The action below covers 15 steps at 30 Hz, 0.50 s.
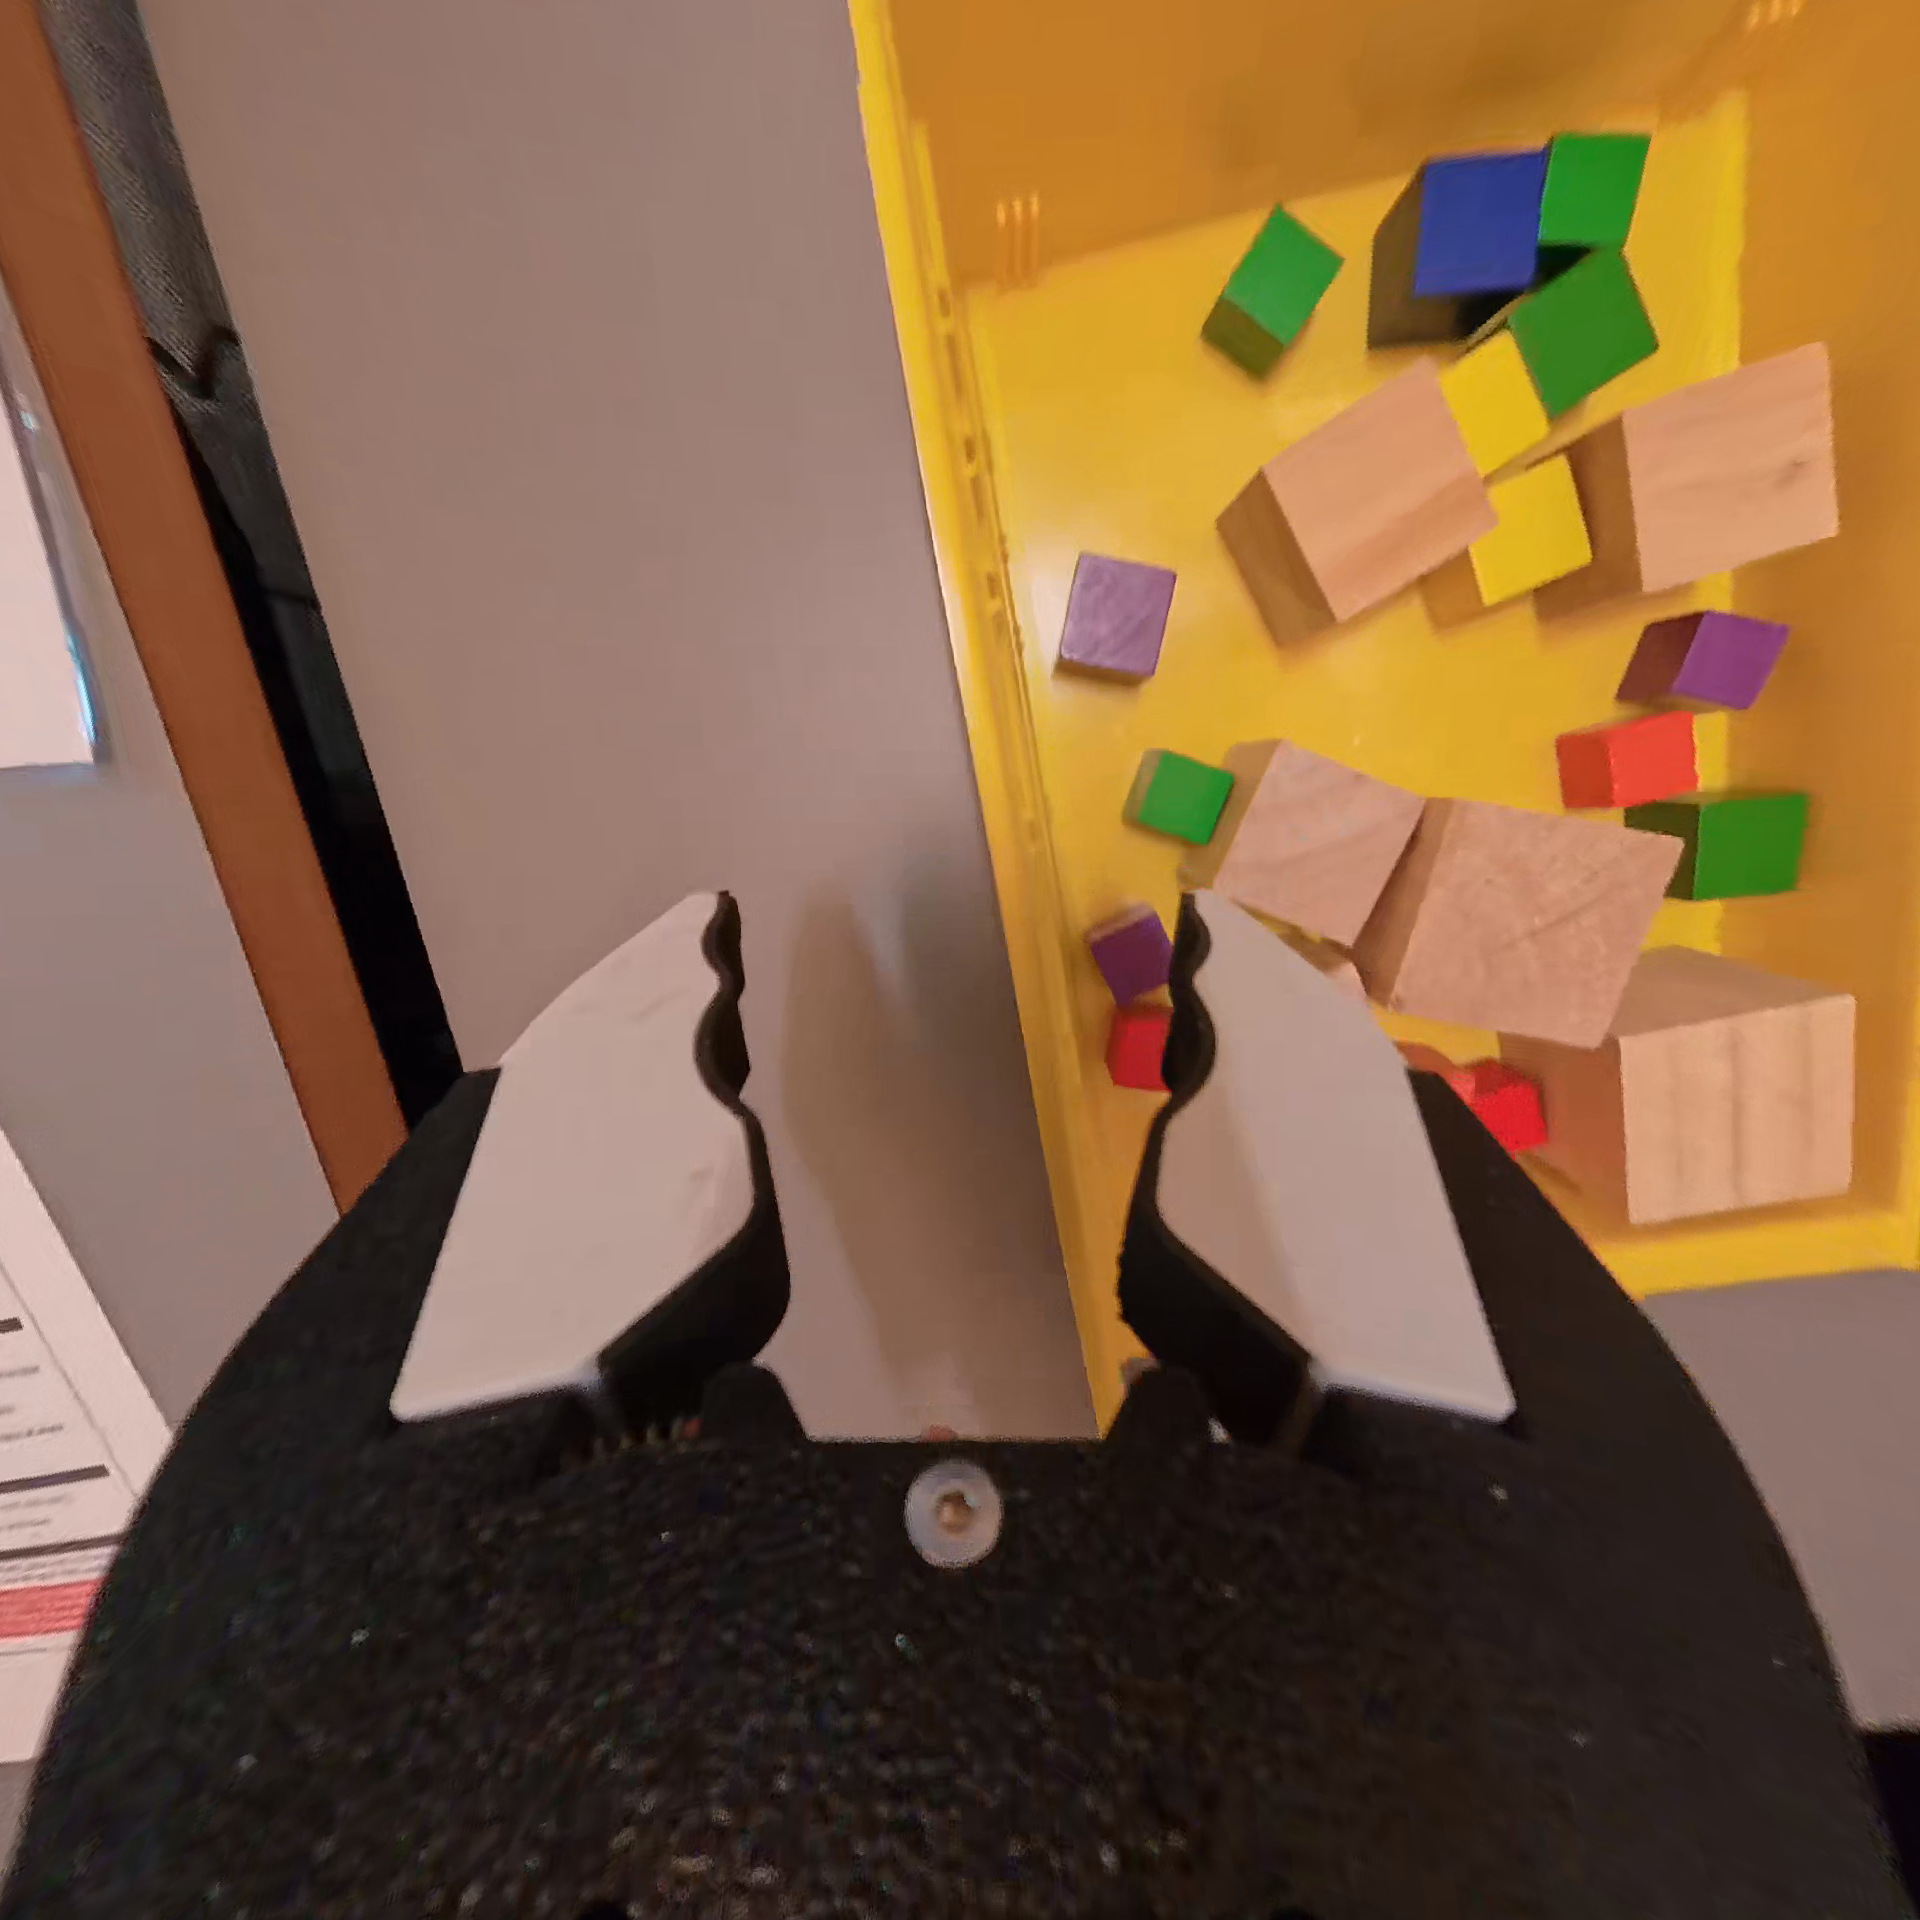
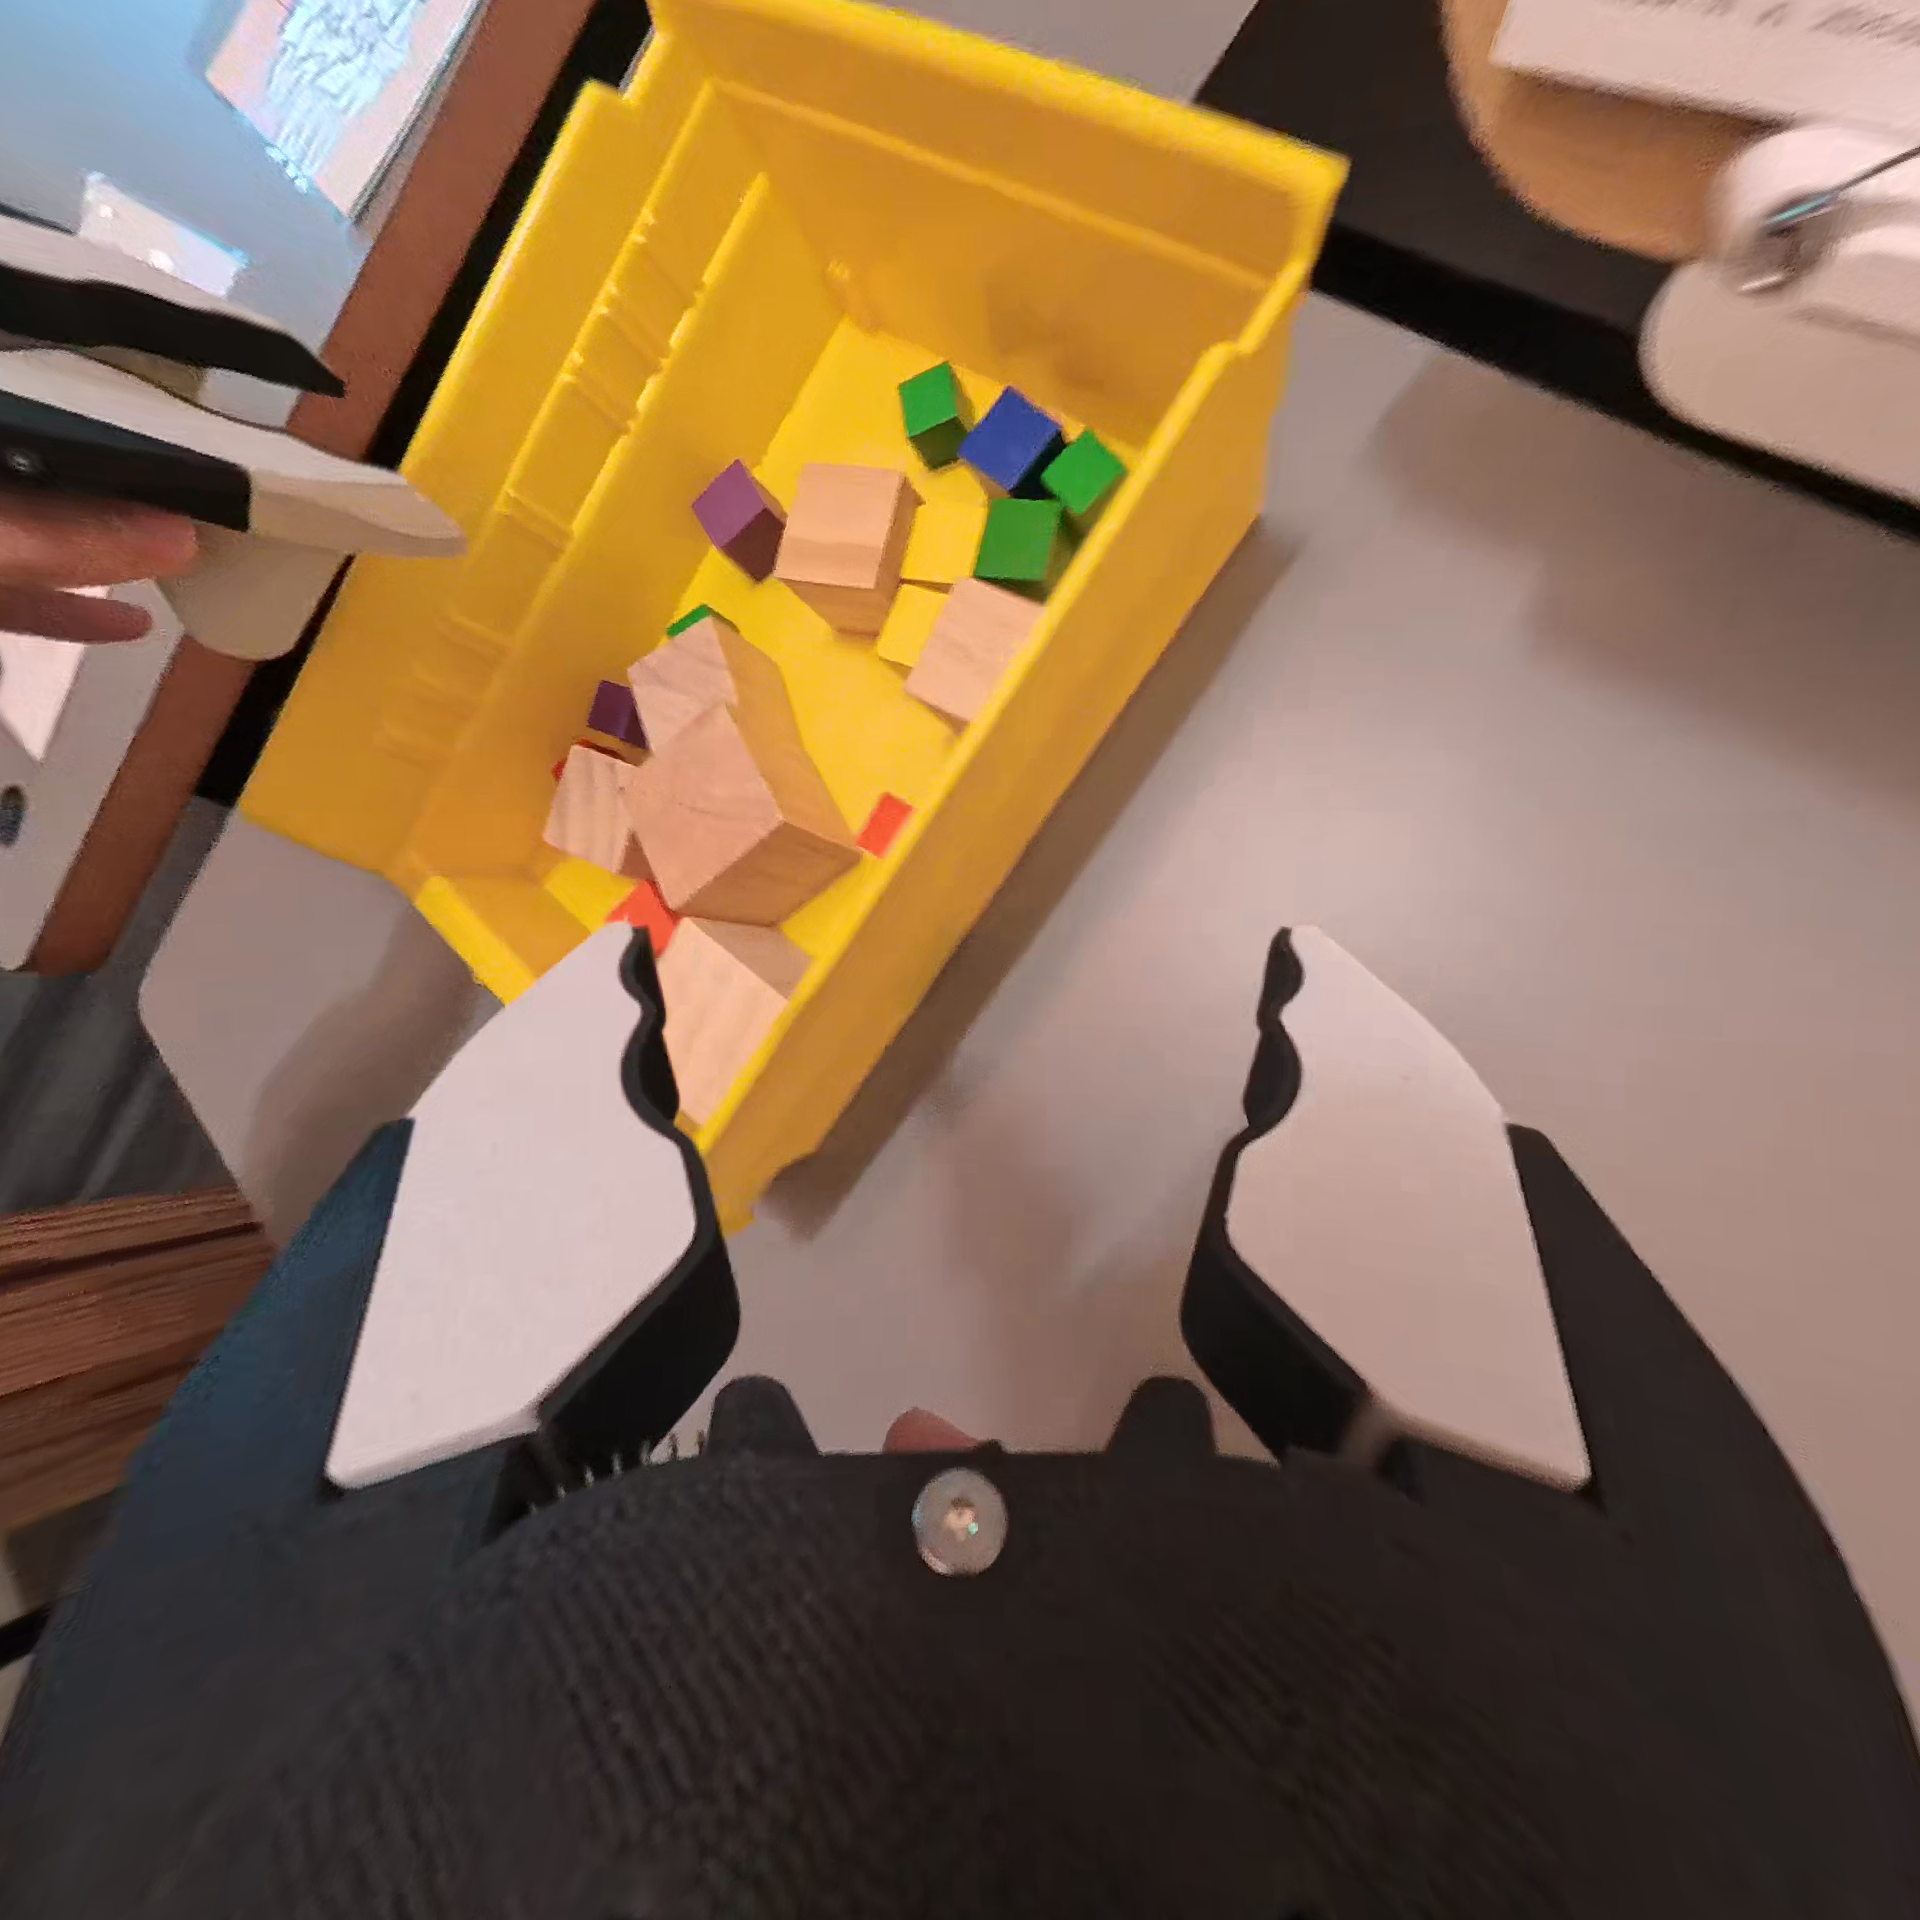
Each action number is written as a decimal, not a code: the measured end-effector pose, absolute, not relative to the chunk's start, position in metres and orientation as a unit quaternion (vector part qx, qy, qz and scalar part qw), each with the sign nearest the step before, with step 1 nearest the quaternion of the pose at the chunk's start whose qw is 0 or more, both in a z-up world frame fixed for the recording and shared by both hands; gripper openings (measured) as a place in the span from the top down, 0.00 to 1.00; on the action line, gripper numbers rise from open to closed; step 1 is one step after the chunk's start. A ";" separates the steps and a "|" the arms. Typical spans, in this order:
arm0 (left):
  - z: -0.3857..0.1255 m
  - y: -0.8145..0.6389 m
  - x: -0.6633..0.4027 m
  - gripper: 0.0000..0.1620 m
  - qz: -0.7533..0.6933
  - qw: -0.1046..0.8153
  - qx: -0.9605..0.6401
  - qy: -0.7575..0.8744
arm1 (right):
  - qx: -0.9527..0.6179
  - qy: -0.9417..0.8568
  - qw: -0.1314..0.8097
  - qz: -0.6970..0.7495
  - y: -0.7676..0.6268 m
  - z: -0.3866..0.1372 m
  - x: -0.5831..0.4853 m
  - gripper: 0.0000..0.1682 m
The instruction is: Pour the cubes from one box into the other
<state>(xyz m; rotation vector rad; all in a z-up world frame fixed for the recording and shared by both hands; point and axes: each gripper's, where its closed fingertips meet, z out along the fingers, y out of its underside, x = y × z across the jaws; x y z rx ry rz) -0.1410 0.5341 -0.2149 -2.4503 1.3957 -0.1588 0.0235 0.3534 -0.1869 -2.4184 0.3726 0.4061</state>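
Yellow box (image 2: 1091,727) long axis diagonal, cubes (image 2: 727,810) inside, probably level

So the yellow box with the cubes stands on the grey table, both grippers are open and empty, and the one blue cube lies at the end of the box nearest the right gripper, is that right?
Not quite. The blue cube lies at the far end of the yellow box, away from the right gripper, as the right wrist view shows. The rest holds: the box stands on the grey table, and both grippers, including the left gripper, are open and empty.
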 end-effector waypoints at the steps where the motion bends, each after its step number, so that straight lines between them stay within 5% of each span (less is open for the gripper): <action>1: -0.216 0.533 -0.141 0.52 -0.055 0.146 -0.858 0.489 | -0.926 0.147 0.309 0.162 0.359 -0.193 0.017 0.34; 6: -0.230 0.529 -0.140 0.53 -0.044 0.107 -0.865 0.489 | -0.938 0.189 0.247 0.154 0.373 -0.225 0.014 0.35; 13: -0.248 0.534 -0.138 0.58 -0.036 0.081 -0.874 0.477 | -0.926 0.240 0.230 0.180 0.385 -0.248 -0.004 0.50; 15: -0.250 0.536 -0.137 0.64 -0.036 0.073 -0.879 0.471 | -0.925 0.252 0.219 0.182 0.387 -0.254 -0.005 0.62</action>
